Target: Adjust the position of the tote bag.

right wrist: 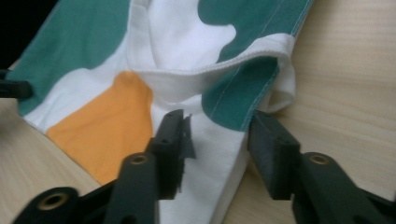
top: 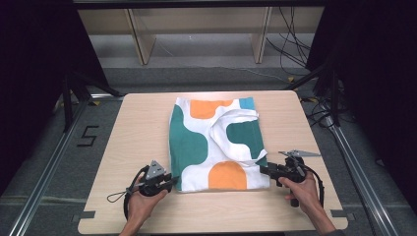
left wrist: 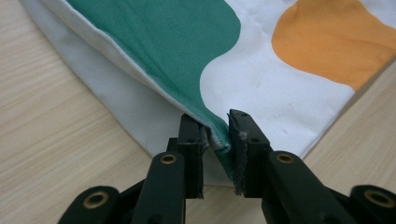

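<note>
A cloth tote bag (top: 216, 142) with green, orange, white and blue patches lies flat on the wooden table (top: 137, 128). Its white handle (top: 231, 118) is folded across the top. My left gripper (top: 173, 180) is at the bag's near left corner. In the left gripper view the jaws (left wrist: 216, 135) pinch that bunched corner of the bag (left wrist: 261, 79). My right gripper (top: 263, 169) is at the near right edge. In the right gripper view it (right wrist: 217, 135) stands open astride the bag's (right wrist: 102, 126) edge, one jaw over the white cloth and the other on the table beside it. The handle (right wrist: 210, 74) curls just beyond.
Wooden shelf legs (top: 140, 42) stand on the floor behind the table. Cables (top: 295, 44) trail at the back right. A black "5" marker (top: 88, 136) is on the floor to the left. Bare table lies on both sides of the bag.
</note>
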Demonstrator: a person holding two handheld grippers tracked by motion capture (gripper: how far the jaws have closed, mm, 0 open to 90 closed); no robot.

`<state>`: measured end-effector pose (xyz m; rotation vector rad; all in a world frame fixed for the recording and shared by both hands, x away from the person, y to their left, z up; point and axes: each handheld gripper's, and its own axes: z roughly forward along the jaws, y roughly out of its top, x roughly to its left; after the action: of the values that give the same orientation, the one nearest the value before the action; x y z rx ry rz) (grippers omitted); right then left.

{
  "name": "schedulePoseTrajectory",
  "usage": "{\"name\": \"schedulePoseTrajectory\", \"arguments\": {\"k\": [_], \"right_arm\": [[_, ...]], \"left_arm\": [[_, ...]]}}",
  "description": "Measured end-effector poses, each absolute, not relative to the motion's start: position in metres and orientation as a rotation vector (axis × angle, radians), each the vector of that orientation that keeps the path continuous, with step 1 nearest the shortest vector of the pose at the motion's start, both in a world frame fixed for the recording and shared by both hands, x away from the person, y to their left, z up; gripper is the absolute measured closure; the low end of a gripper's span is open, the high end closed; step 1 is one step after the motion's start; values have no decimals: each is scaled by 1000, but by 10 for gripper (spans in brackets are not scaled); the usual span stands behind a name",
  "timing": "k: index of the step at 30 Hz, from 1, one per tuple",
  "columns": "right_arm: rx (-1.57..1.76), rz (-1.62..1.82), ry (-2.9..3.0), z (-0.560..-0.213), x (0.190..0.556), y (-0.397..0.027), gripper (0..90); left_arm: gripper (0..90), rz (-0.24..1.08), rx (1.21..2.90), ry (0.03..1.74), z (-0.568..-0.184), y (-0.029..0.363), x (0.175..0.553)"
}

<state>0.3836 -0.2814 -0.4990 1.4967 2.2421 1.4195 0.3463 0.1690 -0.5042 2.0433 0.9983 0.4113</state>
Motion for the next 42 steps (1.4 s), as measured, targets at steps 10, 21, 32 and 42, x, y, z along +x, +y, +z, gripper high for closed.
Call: {"name": "schedulePoseTrajectory", "arguments": {"k": [10, 21, 32, 42], "right_arm": [[1387, 1563, 2342, -493, 362, -263, 873], [1120, 1528, 2527, -494, 328, -213, 884], [978, 1477, 2635, -497, 304, -158, 734], [1002, 1408, 2458, -467, 320, -211, 520]], "left_arm": [[810, 471, 2053, 1010, -505, 176, 367], [834, 525, 2067, 1090, -501, 189, 425], [548, 460, 1770, 1312, -495, 220, 447], [327, 388, 1818, 1282, -479, 224, 369]]}}
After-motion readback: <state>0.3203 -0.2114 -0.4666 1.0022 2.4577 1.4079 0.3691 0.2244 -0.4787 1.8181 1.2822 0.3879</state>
